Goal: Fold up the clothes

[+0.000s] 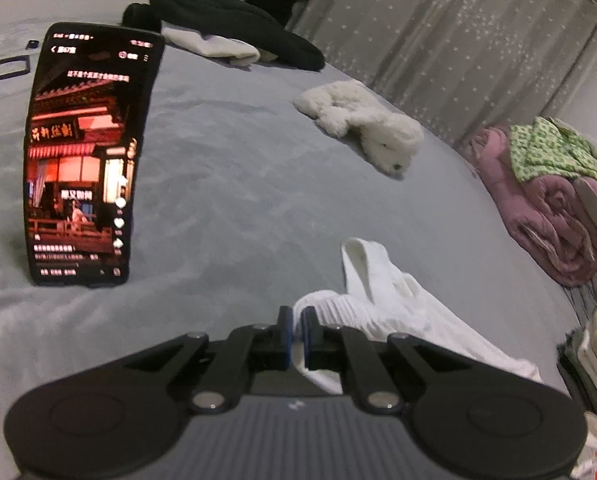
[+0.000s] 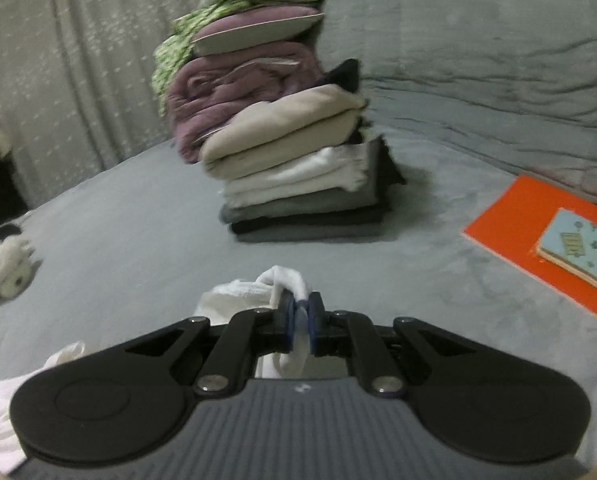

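Both tongs pinch the white garment over the bed.
Left tongs (image 1: 297,326) and right tongs (image 2: 301,320), closed on the white garment (image 1: 382,292), likely next lay it flat ahead.

Both wrist cameras are looking low and close across the bed (image 1: 226,184), sharing the plush toy (image 1: 362,128) and purple quilt (image 2: 234,92).

The left gripper (image 1: 297,330) and the right gripper (image 2: 301,322) look like twins. Each has a dark grey ribbed body with a small pale mark at its middle, flanked by two round matte-black discs. Black linkage arms run forward from silver pivot screws, four showing per tool. The jaws are black blocks, each faced with a thin blue pad.
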{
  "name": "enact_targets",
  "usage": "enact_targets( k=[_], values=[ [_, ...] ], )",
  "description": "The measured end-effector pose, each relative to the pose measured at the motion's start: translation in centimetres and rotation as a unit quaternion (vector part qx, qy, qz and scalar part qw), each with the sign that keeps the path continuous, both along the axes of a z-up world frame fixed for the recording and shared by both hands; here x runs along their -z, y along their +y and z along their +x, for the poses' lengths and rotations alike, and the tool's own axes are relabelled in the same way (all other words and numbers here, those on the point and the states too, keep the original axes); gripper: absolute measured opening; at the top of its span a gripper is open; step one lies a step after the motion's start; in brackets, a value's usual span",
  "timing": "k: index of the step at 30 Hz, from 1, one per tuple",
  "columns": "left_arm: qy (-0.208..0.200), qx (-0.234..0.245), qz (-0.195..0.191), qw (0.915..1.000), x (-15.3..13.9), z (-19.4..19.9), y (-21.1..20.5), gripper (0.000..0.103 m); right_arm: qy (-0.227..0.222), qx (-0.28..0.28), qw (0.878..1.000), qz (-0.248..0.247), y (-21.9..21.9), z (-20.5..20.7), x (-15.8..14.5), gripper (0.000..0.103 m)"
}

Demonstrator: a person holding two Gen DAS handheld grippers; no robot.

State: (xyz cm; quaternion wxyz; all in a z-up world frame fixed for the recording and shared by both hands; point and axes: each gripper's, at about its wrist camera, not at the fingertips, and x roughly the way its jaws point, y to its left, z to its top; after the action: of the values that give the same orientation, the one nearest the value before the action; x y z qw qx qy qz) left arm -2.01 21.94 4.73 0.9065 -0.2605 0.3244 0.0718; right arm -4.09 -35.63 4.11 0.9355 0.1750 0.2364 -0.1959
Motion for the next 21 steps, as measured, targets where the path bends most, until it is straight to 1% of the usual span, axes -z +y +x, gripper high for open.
enact_targets(
  k=[3, 5, 7, 8, 9, 10, 12, 14, 17, 21],
  values=[
    [-0.002, -0.010, 0.011, 0.9999, 0.2, 0.8, 0.5, 0.005, 0.011, 0.009, 1.000, 0.004, -0.8, 0.3, 0.8, 0.008],
    [0.006, -0.006, 0.008, 0.9999, 0.7, 1.4, 0.7, 0.005, 0.023, 0.005, 1.000, 0.009, -1.2, 0.5, 1.4, 0.009],
    [0.016, 0.000, -0.008, 0.9998, 1.3, 1.7, 0.9, 0.005, 0.034, 0.005, 0.999, 0.012, -1.2, 0.5, 1.9, 0.014],
    [0.020, 0.003, -0.014, 0.9997, 1.6, 1.8, 0.9, 0.006, 0.038, 0.002, 0.999, 0.009, -1.0, 0.4, 1.9, 0.018],
    [0.023, 0.007, -0.018, 0.9995, 1.7, 1.7, 0.9, 0.006, 0.042, -0.001, 0.999, 0.006, -0.8, 0.4, 2.0, 0.018],
    [0.026, 0.011, -0.022, 0.9994, 1.8, 1.7, 0.8, 0.006, 0.043, -0.008, 0.999, 0.006, -0.6, 0.3, 1.9, 0.021],
    [0.031, 0.018, -0.030, 0.9989, 2.1, 1.5, 0.8, 0.006, 0.038, -0.020, 0.999, 0.009, -0.2, 0.1, 1.6, 0.047],
    [0.032, 0.027, -0.035, 0.9985, 2.1, 1.2, 0.7, 0.009, 0.034, -0.037, 0.999, 0.011, 0.4, -0.1, 1.2, 0.047],
    [0.032, 0.036, -0.039, 0.9981, 2.2, 0.7, 0.7, 0.011, 0.032, -0.086, 0.995, 0.024, 2.1, -0.9, 0.8, 0.047],
    [0.034, 0.044, -0.046, 0.9974, 2.3, 0.3, 1.0, 0.012, 0.037, -0.151, 0.986, 0.055, 4.4, -2.4, 0.8, 0.047]
  ],
)
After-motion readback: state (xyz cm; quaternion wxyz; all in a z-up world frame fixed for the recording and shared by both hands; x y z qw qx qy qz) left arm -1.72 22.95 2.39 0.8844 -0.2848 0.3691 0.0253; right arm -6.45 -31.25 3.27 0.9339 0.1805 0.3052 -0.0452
